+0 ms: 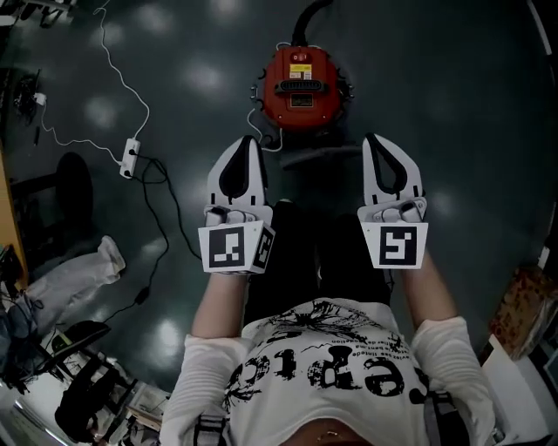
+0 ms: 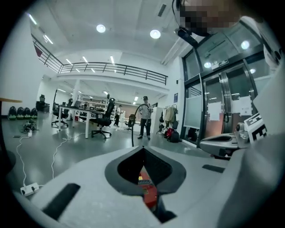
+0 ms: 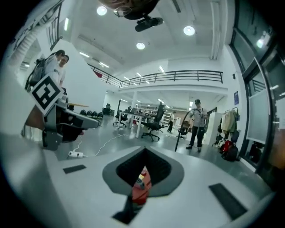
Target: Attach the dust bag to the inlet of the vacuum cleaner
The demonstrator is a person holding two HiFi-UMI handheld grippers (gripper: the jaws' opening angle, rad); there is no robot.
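Sitting at twelve o'clock on the floor [image 1: 453, 104], the red vacuum cleaner [image 1: 301, 87] lies past the left gripper [image 1: 248, 141] and right gripper [image 1: 372, 139], both closed tight, empty. Only gripper views show a standing person [image 3: 196, 122].

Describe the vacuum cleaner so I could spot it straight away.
Start at the dark floor ahead of the person. Just beyond the tips of the left gripper and right gripper sits the vacuum cleaner, a round drum with a black hose; it is the only bright red thing there.
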